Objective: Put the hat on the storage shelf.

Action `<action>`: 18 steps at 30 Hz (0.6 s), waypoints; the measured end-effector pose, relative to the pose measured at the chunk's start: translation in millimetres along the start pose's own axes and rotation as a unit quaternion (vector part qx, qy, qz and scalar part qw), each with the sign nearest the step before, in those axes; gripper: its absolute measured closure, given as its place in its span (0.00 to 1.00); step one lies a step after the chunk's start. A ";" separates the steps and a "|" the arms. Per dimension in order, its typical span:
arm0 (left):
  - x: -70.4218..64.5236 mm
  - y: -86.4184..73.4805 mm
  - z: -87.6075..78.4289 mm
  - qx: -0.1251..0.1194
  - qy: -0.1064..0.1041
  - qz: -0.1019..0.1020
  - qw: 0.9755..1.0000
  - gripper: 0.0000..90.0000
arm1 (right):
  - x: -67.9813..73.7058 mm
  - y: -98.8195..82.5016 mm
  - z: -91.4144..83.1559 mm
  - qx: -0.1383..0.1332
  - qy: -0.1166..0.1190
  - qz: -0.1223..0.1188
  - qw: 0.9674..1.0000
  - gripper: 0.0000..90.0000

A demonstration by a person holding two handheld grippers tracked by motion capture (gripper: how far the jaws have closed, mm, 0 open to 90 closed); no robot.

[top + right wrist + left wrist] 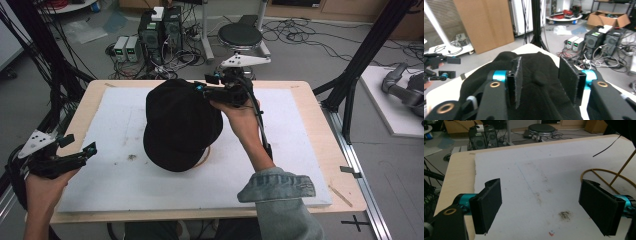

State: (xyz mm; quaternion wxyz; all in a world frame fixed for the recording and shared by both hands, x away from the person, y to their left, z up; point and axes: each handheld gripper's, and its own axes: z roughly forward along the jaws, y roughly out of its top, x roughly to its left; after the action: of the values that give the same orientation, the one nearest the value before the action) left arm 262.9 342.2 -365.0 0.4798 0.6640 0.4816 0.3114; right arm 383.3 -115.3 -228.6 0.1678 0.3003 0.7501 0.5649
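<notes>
Nearest, left gripper (75, 156) idles with jaws apart. Right gripper (540, 82) straddles black hat (180, 122) on wire stand (599, 173), jaws parted; gather a fabric fold before closing.

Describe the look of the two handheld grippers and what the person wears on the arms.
Both the left gripper and right gripper are black with teal collars behind flat rectangular pads, brass-ringed screw holes, white three-cornered top plates and black trailing cables. The right arm wears a rolled denim sleeve.

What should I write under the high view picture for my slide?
A person's right gripper reaches the far side of a black hat sitting on a gold wire stand, while the left gripper waits open.
</notes>
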 end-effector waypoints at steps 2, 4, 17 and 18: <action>-0.8 1.5 2.5 -0.001 -0.003 0.001 1.000 0.21 | -5.3 -3.0 -6.6 -0.005 -0.009 0.001 1.000 0.58; -2.6 3.2 5.9 -0.002 -0.006 0.002 1.000 0.21 | -7.1 -4.3 -9.5 -0.005 -0.013 0.004 1.000 0.57; -15.1 12.9 35.7 0.002 -0.029 0.013 0.999 0.21 | -50.8 -44.3 -79.3 -0.008 -0.093 0.044 0.995 0.46; -17.1 13.5 40.3 0.003 -0.031 0.014 0.999 0.21 | -53.0 -47.9 -83.9 -0.006 -0.101 0.044 0.994 0.45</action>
State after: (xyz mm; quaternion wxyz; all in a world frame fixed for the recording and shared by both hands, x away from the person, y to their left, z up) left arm 297.0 311.6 -365.5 0.4884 0.6815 0.4579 0.2956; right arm 361.7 -220.6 -253.1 0.2192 0.3872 0.7118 0.5435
